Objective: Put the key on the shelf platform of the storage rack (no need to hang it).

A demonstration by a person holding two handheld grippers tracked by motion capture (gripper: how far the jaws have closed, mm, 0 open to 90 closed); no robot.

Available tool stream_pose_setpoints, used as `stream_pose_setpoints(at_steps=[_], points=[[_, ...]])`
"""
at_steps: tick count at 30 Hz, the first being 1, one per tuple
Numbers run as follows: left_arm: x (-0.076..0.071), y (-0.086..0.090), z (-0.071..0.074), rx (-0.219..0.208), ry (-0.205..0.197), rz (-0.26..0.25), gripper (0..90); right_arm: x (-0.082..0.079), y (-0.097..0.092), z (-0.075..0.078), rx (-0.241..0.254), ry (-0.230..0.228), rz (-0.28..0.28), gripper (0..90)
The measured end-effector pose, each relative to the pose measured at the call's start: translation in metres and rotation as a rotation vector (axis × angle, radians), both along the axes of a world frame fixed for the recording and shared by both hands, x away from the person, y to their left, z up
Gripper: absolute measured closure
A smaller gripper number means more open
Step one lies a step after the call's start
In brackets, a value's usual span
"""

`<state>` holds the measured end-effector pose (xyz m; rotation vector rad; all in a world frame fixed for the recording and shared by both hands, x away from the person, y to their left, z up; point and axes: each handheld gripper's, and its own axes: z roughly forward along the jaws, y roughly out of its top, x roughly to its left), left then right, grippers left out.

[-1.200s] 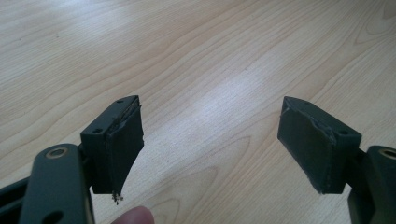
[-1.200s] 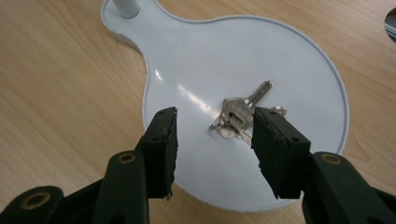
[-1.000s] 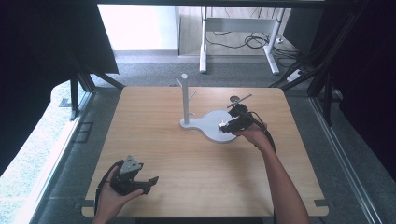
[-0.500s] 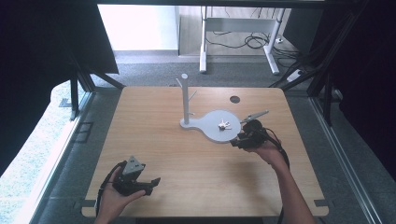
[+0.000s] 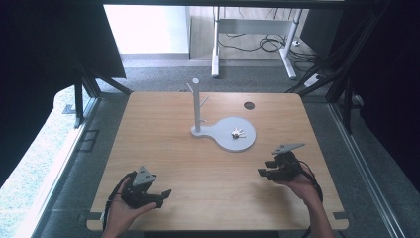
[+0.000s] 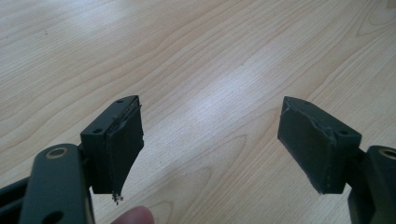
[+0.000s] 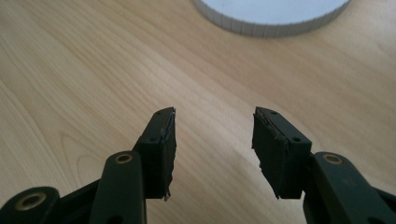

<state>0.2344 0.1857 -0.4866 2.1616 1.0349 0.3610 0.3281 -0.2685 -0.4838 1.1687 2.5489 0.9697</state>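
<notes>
A grey stand (image 5: 196,106) with a post and short pegs rises from a flat grey base plate (image 5: 224,138) at the middle of the wooden table. A small bunch of keys (image 5: 237,133) lies on the round part of that plate. My right gripper (image 5: 264,172) hovers near the table's front right, open and empty, its jaws (image 7: 212,140) over bare wood with the plate's rim (image 7: 271,25) ahead. My left gripper (image 5: 162,195) rests at the front left, held in a hand, open wide with nothing between its fingers (image 6: 210,140).
A dark round hole (image 5: 249,105) sits in the tabletop at the back right. Bare wood (image 5: 208,173) stretches between the two grippers. Black frames and cables stand beyond the table's far edge.
My right gripper has drawn back from the base plate toward the front right edge, leaving the keys on the plate. The left gripper has barely shifted.
</notes>
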Motion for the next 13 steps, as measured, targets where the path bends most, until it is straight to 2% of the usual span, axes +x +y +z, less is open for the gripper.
stream_pose_setpoints(at_steps=[3, 6, 13], points=[[0.0002, -0.0008, -0.0003, 0.003, 0.001, -0.003, 22.6, -0.0019, -0.0016, -0.0062, -0.013, 0.017, -0.002, 49.7], [0.0004, -0.0009, -0.0008, 0.004, 0.001, -0.003, 22.6, -0.0012, -0.0012, -0.0058, -0.01, 0.002, -0.002, 49.8], [0.0008, -0.0013, -0.0015, 0.006, 0.002, -0.007, 22.6, -0.0019, 0.0023, -0.0087, -0.034, -0.001, -0.003, 48.0]])
